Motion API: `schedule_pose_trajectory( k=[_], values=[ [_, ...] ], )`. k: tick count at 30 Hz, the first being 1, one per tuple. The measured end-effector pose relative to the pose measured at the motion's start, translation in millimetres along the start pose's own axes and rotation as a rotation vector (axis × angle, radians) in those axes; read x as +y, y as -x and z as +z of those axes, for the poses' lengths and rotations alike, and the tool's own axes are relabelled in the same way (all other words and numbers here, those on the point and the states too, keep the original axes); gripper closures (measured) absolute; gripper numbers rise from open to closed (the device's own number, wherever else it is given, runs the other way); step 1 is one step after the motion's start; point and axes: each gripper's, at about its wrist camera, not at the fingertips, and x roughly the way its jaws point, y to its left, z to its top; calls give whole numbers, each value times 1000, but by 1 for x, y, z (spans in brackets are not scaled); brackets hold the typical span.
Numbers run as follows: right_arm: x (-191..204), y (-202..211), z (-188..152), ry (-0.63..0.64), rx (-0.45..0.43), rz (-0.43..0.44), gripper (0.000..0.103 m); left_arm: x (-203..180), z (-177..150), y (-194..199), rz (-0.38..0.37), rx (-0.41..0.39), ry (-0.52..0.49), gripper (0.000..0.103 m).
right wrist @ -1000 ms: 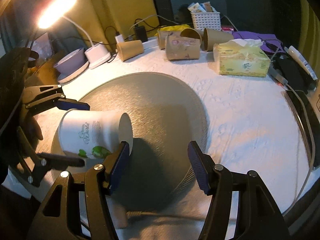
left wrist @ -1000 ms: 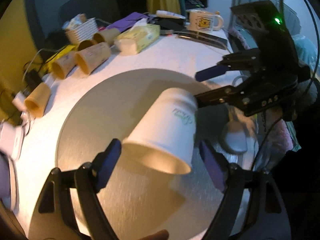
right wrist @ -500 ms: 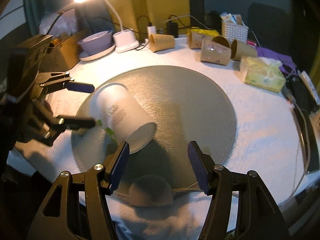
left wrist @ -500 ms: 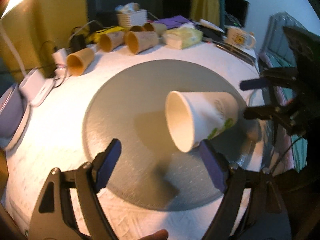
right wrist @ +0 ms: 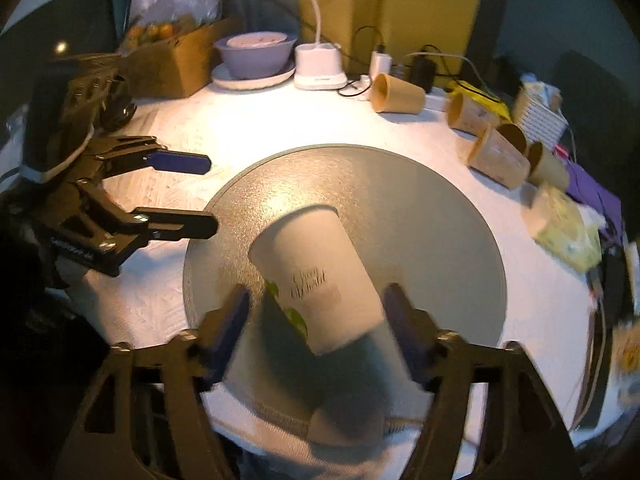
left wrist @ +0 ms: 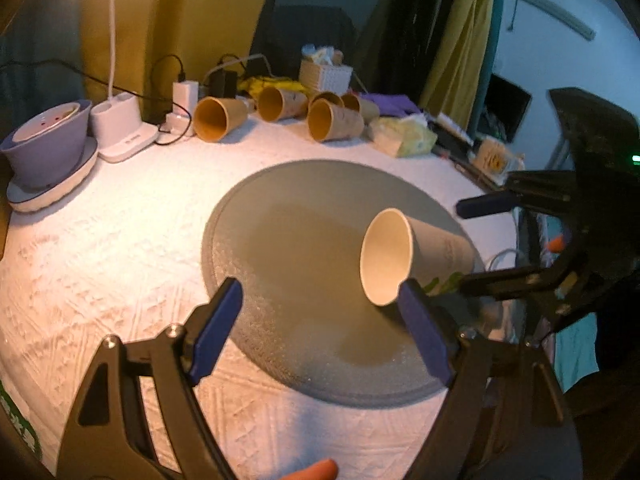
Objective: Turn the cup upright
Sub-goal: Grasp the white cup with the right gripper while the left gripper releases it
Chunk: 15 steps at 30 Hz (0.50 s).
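White cloth (left wrist: 120, 248) is covering the table, and a round grey mat (left wrist: 304, 216) is lying in the middle of it. At the back, a lamp (right wrist: 320, 64) is shining, a purple bowl (left wrist: 48, 140) is sitting on a plate, and a bunch of brown cups (left wrist: 336, 120) are lying on their sides near a pack of tissues (left wrist: 402, 138). The white cup (right wrist: 316, 276) is over the mat, on the side close to the right gripper (right wrist: 316, 324). It is not standing up yet — it is tipping over on a slant, with its open mouth facing the left gripper (left wrist: 320, 328) and its closed bottom pointing toward the right one. I cannot tell if it is touching the mat or hanging a little above it. The right gripper is sitting around the bottom end of the cup, one finger on each side. Its fingers are blurry, and there looks to be a gap on both sides, so I cannot tell if it is squeezing the cup or just framing it. The left gripper is spreading its fingers wide and holding nothing — the cup is near its right finger, not between the two. So I think the job is only part way along. The cup is still needing to be turned so its mouth is facing up, set flat on the mat, and then let go.
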Motion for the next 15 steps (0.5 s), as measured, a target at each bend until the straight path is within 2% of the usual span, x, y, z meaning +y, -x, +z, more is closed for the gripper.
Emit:
schedule_pose_trajectory(
  k=[7,15],
  values=[
    [7,-30,24,95,120,-5,24,14,-3,10,-39,-67,58,21],
    [14,-57,35,182,264,10,24,27,-8,8,-78,-66,109,21]
  ],
)
